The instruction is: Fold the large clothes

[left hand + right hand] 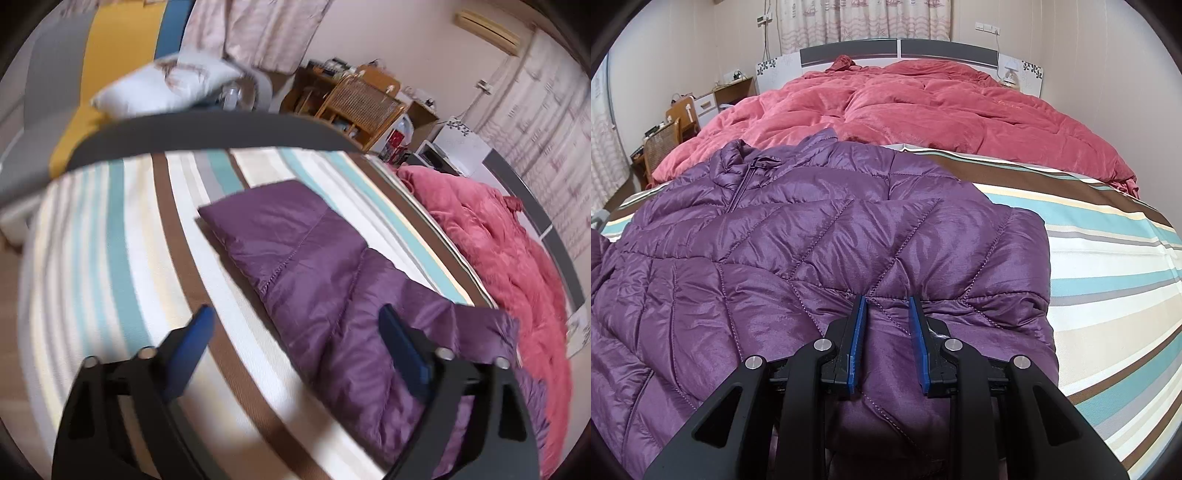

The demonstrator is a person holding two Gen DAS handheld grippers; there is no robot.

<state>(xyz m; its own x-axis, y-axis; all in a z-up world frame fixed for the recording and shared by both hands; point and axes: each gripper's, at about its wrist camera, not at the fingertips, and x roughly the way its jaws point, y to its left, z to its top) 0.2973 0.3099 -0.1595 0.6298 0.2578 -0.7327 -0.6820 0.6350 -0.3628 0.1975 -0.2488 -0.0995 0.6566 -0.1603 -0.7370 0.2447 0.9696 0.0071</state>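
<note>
Purple quilted fabric covered most of the near end of the bed: a padded jacket (798,236) lay spread flat on the striped sheet (1115,251), its zipped collar (753,166) pointing toward eleven o'clock in the right wrist view. Behind it, from ten through two o'clock, a crumpled red duvet (923,107) filled the rest of the mattress up to the grey headboard (849,53). The right gripper (887,299) sat low at the jacket's hem, at six o'clock, its blue pads (857,332) drawn narrow with a raised fold of the purple fabric pinched between them.

Seen from the left wrist camera, which was tilted and somewhat blurred, one sleeve (280,232) of the jacket stretched out across the sheet (122,236) toward twelve o'clock. The left gripper (295,315) hung above the bed with its fingers (192,350) set wide and nothing between them; the left-hand pad was over bare striped sheet at seven o'clock, the right-hand one over the purple body at five o'clock. Whether they touched the cloth I could not tell. The red duvet (498,236) ran along three o'clock, a white pillow (166,86) sat at eleven, and a cane-backed wooden chair (362,99) stood near one o'clock.
</note>
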